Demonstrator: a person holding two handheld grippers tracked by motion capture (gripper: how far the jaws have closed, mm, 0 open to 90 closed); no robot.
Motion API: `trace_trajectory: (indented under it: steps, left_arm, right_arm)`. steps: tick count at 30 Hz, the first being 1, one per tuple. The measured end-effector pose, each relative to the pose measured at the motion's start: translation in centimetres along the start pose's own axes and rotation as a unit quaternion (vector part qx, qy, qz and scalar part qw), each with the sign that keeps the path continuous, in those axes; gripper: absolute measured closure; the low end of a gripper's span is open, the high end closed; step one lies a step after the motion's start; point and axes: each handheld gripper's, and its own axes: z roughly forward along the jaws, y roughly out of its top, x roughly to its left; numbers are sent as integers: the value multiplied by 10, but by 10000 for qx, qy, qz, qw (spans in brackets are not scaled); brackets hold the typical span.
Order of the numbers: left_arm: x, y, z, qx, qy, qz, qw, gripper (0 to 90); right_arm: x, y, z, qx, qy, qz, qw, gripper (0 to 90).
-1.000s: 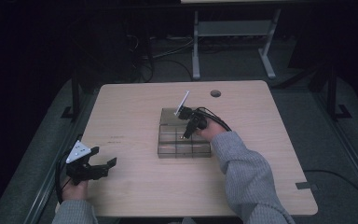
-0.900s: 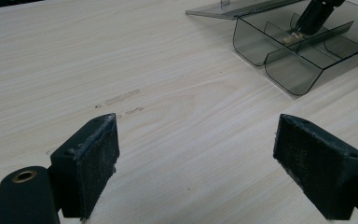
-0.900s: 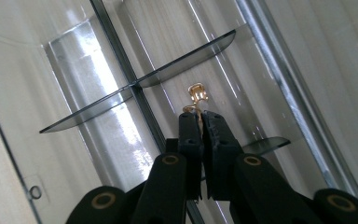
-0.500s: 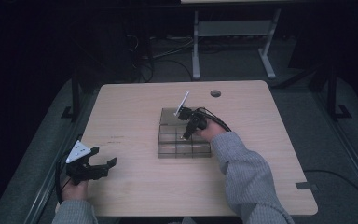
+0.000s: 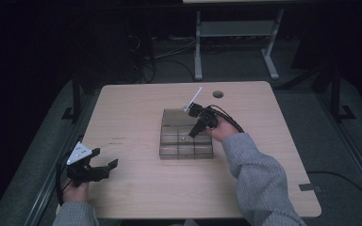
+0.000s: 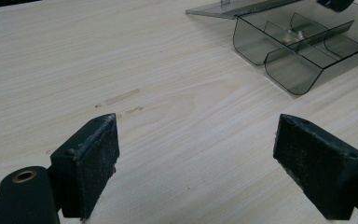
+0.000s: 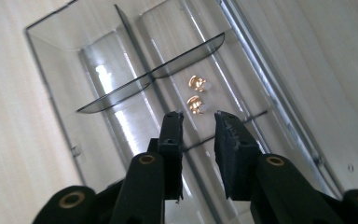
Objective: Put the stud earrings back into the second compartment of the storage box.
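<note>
Brass studs (image 7: 196, 97) in the clear organizer (image 7: 56, 70) compartment, just beyond the parted, empty right gripper (image 7: 199, 122).

The counter (image 5: 132, 117) lies bare along its left edge, near edge and far corners, so a hand passes freely there. The clear compartment box (image 5: 186, 141) sits mid-counter, its opened lid (image 5: 176, 117) flat toward the far edge. Its upright dividers (image 7: 151, 77) wall off narrow bays. The right tool (image 7: 198, 122) hangs over one bay, jaws just opening, empty, two brass studs (image 7: 196, 95) beyond them. The left tool (image 5: 94, 168) stands wide near the left near corner.
</note>
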Motion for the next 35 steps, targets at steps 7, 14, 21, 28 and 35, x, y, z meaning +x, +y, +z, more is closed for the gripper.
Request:
trace_trajectory:
  steps: [7, 14, 21, 28, 35]
  left_arm:
    - [0, 0, 0, 1, 18, -24, 10000, 140]
    - [0, 0, 0, 20, 13, 1, 10000, 140]
    - [-1, -1, 0, -23, 18, -16, 10000, 140]
    - [-1, -1, 0, -16, 20, -15, 10000, 140]
    - [-1, -1, 0, 11, 27, 19, 10000, 140]
  right_arm:
    - [-4, -23, -16, -229, 91, 168, 9996, 662]
    - [-6, -41, -28, -272, 61, 262, 9993, 635]
    - [-4, -65, -40, -422, 34, 346, 9985, 593]
    - [3, -108, -46, -499, -7, 541, 9973, 561]
    - [21, -160, -49, -823, -201, 796, 9932, 434]
